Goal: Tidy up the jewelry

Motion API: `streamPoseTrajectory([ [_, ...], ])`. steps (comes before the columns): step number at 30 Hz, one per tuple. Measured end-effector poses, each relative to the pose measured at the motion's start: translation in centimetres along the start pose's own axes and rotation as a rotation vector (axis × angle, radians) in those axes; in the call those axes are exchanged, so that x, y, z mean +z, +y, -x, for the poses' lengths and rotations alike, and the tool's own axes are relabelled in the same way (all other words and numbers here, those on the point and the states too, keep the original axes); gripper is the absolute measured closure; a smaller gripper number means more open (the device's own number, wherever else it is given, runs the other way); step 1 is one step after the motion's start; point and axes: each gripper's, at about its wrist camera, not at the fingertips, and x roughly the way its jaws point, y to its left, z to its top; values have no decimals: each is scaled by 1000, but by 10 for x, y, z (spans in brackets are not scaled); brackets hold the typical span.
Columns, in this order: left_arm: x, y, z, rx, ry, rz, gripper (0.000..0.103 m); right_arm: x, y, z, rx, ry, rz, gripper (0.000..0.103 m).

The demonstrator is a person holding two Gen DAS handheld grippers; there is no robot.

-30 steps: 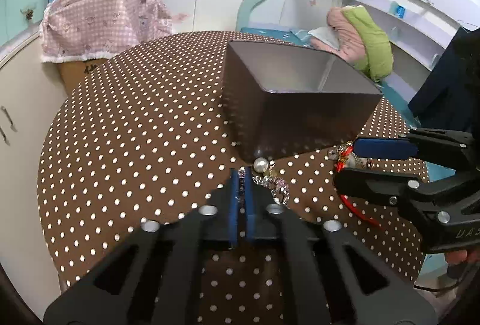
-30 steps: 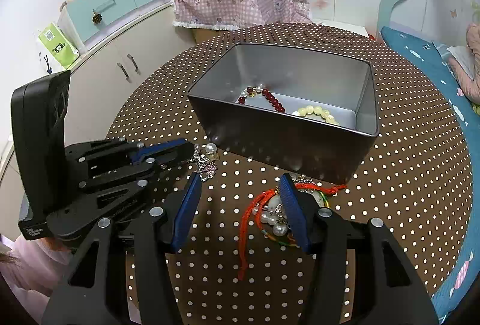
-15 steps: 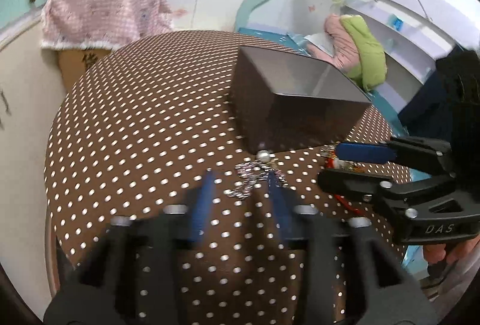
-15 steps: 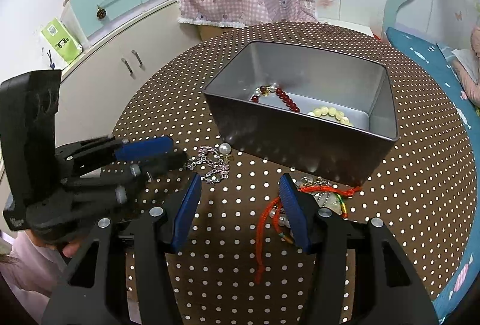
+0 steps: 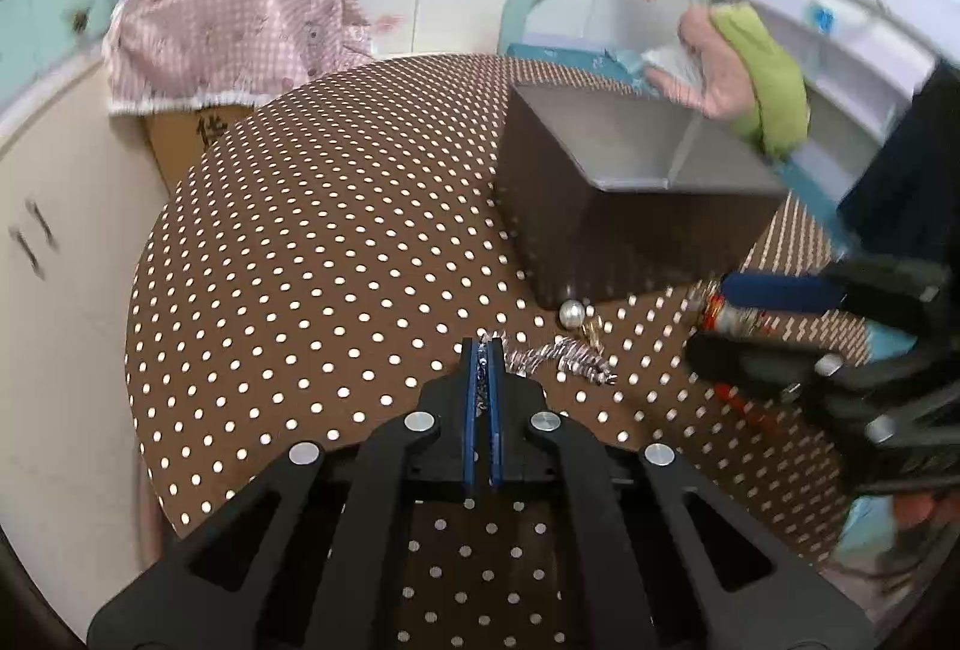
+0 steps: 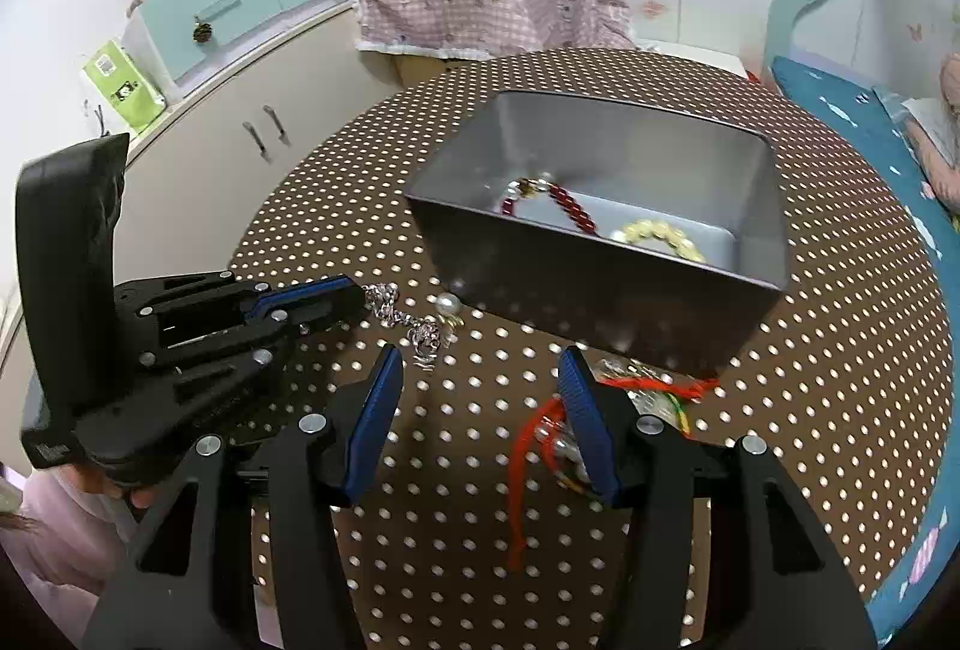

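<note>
L gripper point(image 5: 483, 350): jaws closed on silver chain point(image 5: 558, 359), pearl end on table point(image 5: 300, 230) by tin point(image 6: 600, 254)
R gripper point(image 6: 480, 380): jaws half open, empty, red-cord bracelets point(image 6: 540, 422) just right
Tin: red + yellow bead bracelets inside

My left claw point(image 5: 483, 350) has blue pads on black arms and grips a silver chain point(image 5: 558, 359). The surface point(image 5: 336, 230) is brown with white dots. The tin point(image 6: 600, 254) at twelve o'clock is grey, holding dark red beads point(image 6: 570, 206) and pale yellow beads point(image 6: 660, 236).
</note>
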Motion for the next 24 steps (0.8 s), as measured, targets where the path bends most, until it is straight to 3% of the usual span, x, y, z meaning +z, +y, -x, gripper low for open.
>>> streamPoseTrajectory([
  [2,0,9,11,-18,-22,42,100,3,3,-6,11,1,1,52],
  [7,10,26,34,-47,-75,102,100,8,8,-26,10,33,0,72],
  [12,14,29,40,-12,-81,110,100,10,18,-43,-35,50,29,77],
  [16,11,33,35,37,-57,114,100,5,27,-48,-126,27,113,92],
  [24,14,34,43,22,-96,125,100,1,15,-35,-71,36,67,92],
])
